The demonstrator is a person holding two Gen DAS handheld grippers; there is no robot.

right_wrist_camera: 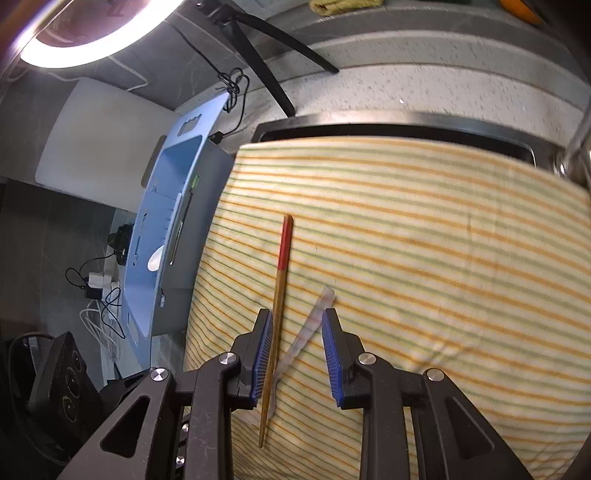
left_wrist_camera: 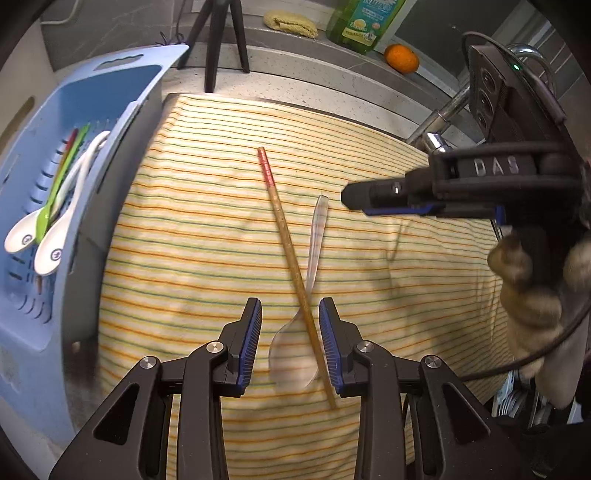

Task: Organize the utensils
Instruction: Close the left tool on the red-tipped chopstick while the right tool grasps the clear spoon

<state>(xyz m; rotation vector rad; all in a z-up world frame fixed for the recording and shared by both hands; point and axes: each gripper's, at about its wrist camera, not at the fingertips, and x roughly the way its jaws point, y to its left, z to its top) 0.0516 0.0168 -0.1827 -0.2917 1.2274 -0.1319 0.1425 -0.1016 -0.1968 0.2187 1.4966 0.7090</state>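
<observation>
A wooden chopstick [left_wrist_camera: 284,236] with a red end lies crossed over a clear plastic spoon [left_wrist_camera: 318,229] on a striped towel [left_wrist_camera: 192,221]. My left gripper [left_wrist_camera: 290,302] hovers open above the crossing, with the spoon's bowl and the chopstick's thin end showing between its fingers, untouched. My right gripper [left_wrist_camera: 349,199] reaches in from the right, near the spoon's handle tip. In the right wrist view the right gripper [right_wrist_camera: 297,314] stands open over the chopstick [right_wrist_camera: 282,273] and the spoon [right_wrist_camera: 325,299], gripping neither. A blue basket [left_wrist_camera: 122,85] on the left holds white spoons [left_wrist_camera: 55,236] and a green one [left_wrist_camera: 59,184].
The towel [right_wrist_camera: 443,240] covers a steel sink [right_wrist_camera: 369,127]. Behind it stand a black tripod [left_wrist_camera: 221,40], a green soap bottle [left_wrist_camera: 362,22], an orange [left_wrist_camera: 402,59] and a chrome tap [left_wrist_camera: 443,114]. A hand [left_wrist_camera: 528,280] holds the right gripper. A ring light [right_wrist_camera: 99,40] glows top left.
</observation>
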